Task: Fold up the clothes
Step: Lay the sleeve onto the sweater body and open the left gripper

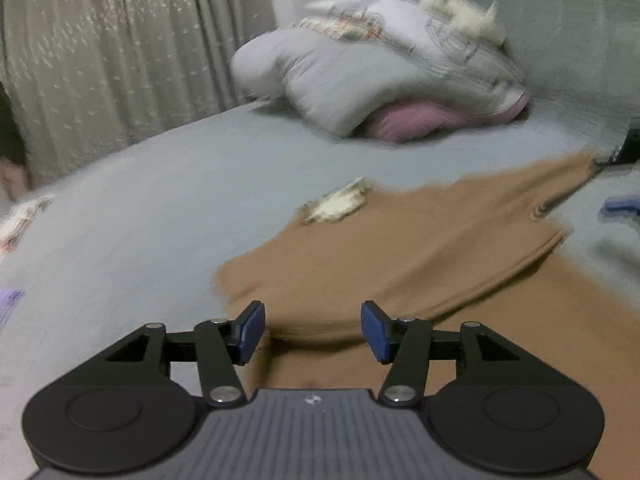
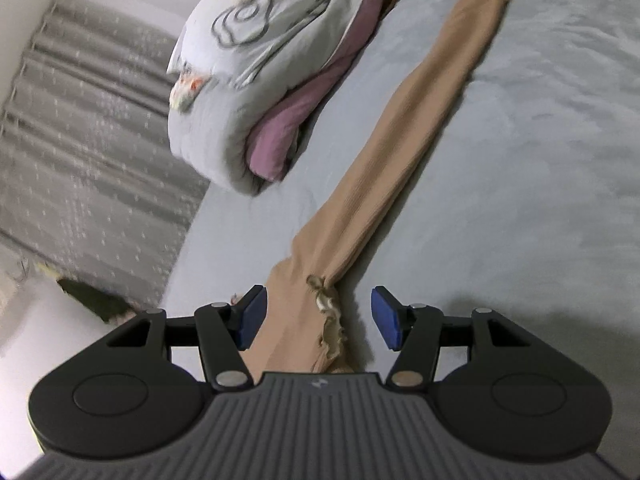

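Grey bed (image 1: 160, 216), brown garment (image 1: 400, 256) flat, quilt pile (image 1: 360, 80) beyond, left tongs (image 1: 312, 330) spread, right tongs (image 2: 318, 318) spread over it.

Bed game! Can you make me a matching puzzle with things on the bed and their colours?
Things:
1. top
2. sheet
3. pillow
4. pads

Colours:
A. blue
B. brown
C. pink-purple
D. pale grey-blue

Pairs: 1-B, 2-D, 3-C, 4-A
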